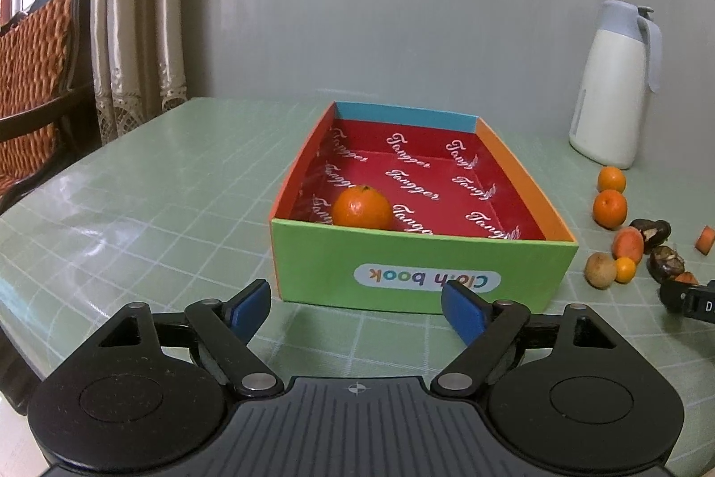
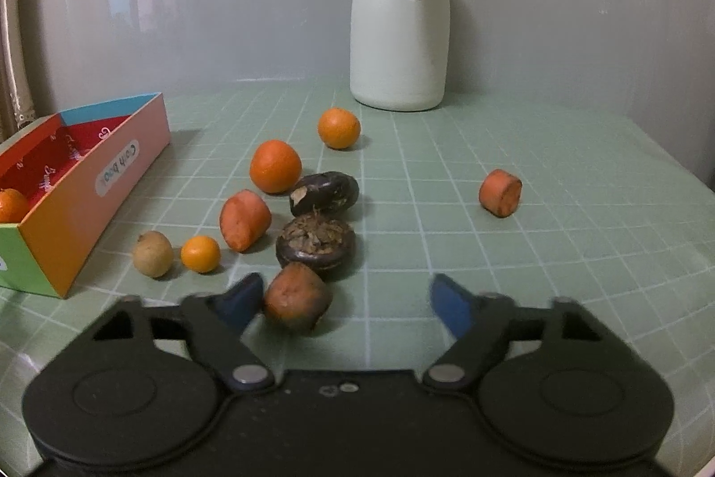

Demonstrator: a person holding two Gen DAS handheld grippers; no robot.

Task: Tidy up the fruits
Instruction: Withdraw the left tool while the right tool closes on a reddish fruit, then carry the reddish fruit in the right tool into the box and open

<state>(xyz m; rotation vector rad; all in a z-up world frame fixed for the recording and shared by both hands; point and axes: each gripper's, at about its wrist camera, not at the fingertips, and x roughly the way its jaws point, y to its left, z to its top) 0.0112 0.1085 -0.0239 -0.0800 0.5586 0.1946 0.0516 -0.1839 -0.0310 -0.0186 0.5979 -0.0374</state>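
The left claw (image 1: 355, 309) hangs wide open and empty just short of the box (image 1: 420, 276), whose green wall faces it; one orange (image 1: 362, 207) lies inside, ahead and slightly left of the claw's centre. The right claw (image 2: 342, 298) is also spread wide, gripping nothing; a carrot chunk (image 2: 297, 298) sits just inside its left finger, whether touching I cannot tell. Beyond it lie two dark water chestnuts (image 2: 316, 249), two more carrot pieces (image 2: 243, 220), two oranges (image 2: 275, 166), one small kumquat (image 2: 200, 253) and one brown longan (image 2: 153, 254). A white jug (image 2: 400, 25) stands far ahead. The counter (image 2: 558, 217) wears a green gridded cloth; curtains (image 1: 134, 7) and a chair (image 1: 35, 74) show to the left.
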